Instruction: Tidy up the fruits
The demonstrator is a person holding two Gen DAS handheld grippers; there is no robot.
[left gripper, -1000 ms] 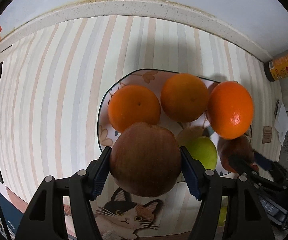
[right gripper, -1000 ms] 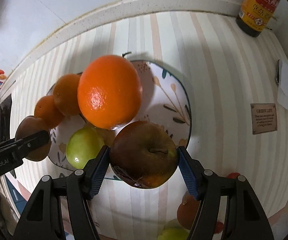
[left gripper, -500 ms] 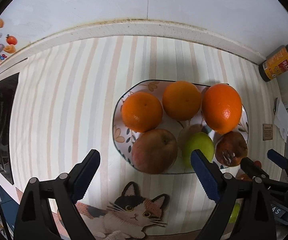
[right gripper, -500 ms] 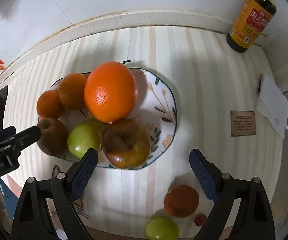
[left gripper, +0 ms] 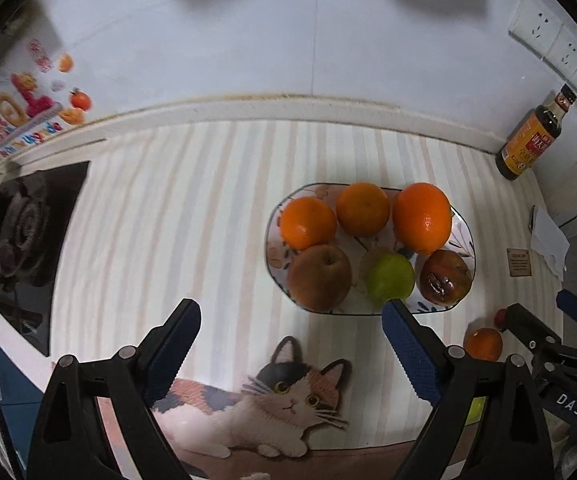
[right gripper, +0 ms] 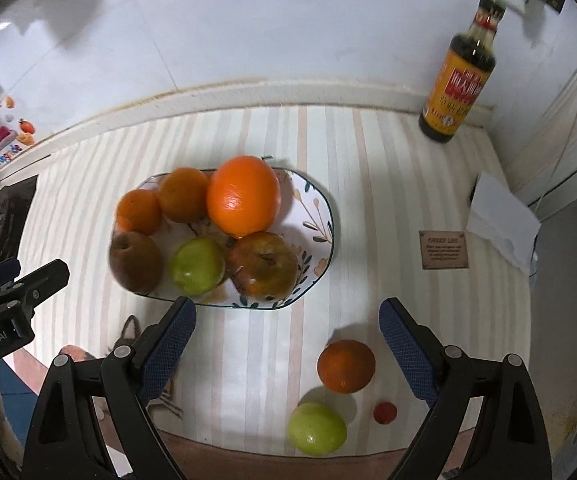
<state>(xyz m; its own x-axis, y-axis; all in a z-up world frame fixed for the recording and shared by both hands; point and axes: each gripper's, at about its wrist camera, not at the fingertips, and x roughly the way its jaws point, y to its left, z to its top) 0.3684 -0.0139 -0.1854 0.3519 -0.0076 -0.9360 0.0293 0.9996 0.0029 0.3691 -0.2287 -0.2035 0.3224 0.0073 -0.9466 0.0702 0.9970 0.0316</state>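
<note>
Left wrist view: left gripper (left gripper: 291,334) jaws wide, empty, above mat | right gripper (right gripper: 286,330) jaws wide, empty | plate (right gripper: 320,216) holds six fruits | loose orange (right gripper: 346,366) near green fruit (right gripper: 317,429)

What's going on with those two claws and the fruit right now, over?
Left gripper and right gripper open, empty, above the counter. Six fruits on the plate. Orange, green fruit, small red fruit off the plate. Nothing blocking.
</note>
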